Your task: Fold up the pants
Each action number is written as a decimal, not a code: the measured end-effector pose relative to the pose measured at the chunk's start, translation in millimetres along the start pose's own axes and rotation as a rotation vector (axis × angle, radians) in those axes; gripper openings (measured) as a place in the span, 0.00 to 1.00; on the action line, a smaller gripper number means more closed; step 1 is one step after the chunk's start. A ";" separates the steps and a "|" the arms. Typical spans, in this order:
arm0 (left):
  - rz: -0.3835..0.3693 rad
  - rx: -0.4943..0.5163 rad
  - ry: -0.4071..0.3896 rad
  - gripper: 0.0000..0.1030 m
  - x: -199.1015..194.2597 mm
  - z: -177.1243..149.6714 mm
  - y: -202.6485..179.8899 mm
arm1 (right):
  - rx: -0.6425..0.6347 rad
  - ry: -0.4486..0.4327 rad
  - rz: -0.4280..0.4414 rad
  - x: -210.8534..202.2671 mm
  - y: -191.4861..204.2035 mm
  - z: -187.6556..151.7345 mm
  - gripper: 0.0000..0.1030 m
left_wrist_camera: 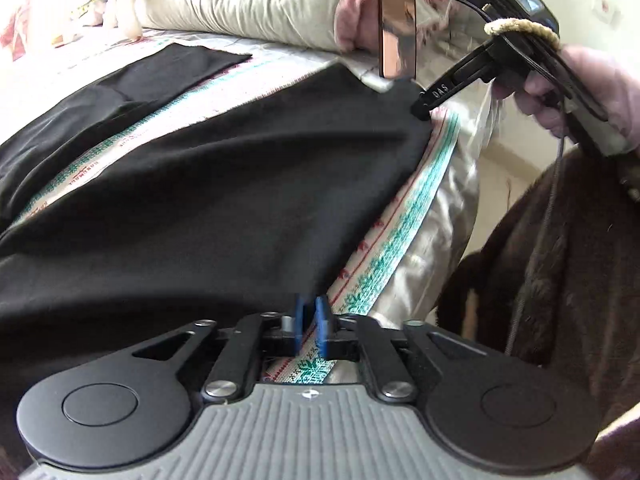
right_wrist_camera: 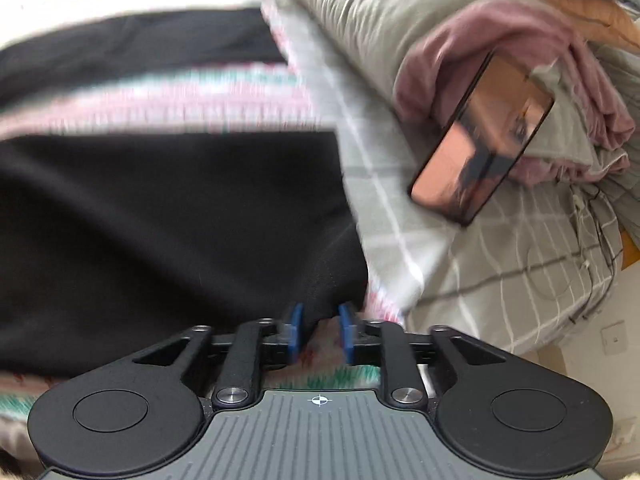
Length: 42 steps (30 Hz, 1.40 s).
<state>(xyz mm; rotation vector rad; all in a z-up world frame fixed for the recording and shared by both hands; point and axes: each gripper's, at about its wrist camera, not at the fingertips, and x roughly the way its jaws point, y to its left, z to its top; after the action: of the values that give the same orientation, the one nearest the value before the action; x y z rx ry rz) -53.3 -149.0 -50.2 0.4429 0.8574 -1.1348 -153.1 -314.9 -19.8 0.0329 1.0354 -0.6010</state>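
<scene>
Black pants (left_wrist_camera: 224, 184) lie spread on a bed, one leg near me and the other (left_wrist_camera: 132, 76) farther back. My left gripper (left_wrist_camera: 312, 312) has its blue pads close together on the pants' near edge. My right gripper (left_wrist_camera: 424, 110) shows in the left wrist view, its tip on the far corner of the near leg. In the right wrist view, the right gripper (right_wrist_camera: 320, 322) has its pads a little apart, with the black fabric (right_wrist_camera: 172, 216) edge pinched between them. That view is blurred.
The bed sheet (left_wrist_camera: 404, 236) has green and red patterned stripes and drops off at the right. A grey pillow (left_wrist_camera: 244, 0), pink cloth (right_wrist_camera: 516, 52) and a shiny phone (right_wrist_camera: 480, 140) lie at the head. A brown fuzzy garment (left_wrist_camera: 560, 264) is at the right.
</scene>
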 end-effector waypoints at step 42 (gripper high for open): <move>0.476 -0.211 -0.050 0.91 -2.9 37.2 207.7 | 0.242 -0.328 -0.060 44.2 -18.5 105.0 0.52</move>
<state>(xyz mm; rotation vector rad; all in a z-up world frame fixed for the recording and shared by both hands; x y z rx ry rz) 150.2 -93.2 -47.1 0.4129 0.7662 -0.6081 -62.3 -382.0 3.9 0.1123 0.6449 -0.7564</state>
